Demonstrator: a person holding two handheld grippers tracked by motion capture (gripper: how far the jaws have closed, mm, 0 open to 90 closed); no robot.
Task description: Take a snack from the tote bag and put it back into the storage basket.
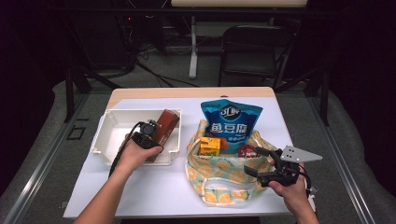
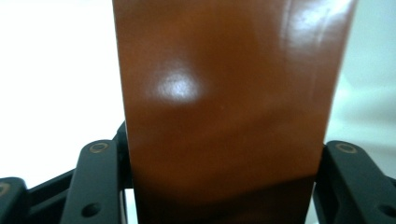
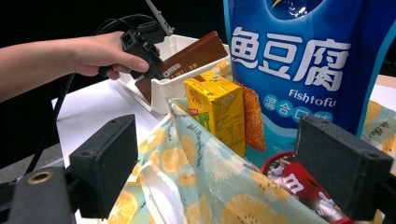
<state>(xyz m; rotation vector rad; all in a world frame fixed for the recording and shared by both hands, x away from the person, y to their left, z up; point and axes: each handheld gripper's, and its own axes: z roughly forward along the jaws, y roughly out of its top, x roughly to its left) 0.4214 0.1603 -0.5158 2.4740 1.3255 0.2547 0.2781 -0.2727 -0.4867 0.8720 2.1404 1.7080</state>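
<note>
My left gripper (image 1: 150, 135) is shut on a brown Oreo box (image 1: 166, 124), which leans tilted over the near right rim of a white bin (image 1: 112, 136). In the left gripper view the glossy box (image 2: 229, 93) sits between both jaws. The right gripper view has the same box (image 3: 191, 58) over the bin (image 3: 166, 91). My right gripper (image 1: 254, 161) stands open at the right edge of a lemon-print cloth bag (image 1: 219, 176), nothing between its pads (image 3: 105, 163). The bag (image 3: 187, 172) holds a blue Fishtofu pouch (image 3: 303, 60), a yellow drink carton (image 3: 219, 109) and a red packet (image 3: 299, 184).
An orange snack pack (image 3: 254, 121) stands between carton and pouch. The white table top (image 1: 154, 186) has bare room near the front. A black folding chair (image 1: 254, 46) and a white desk leg (image 1: 193, 46) stand beyond the far edge.
</note>
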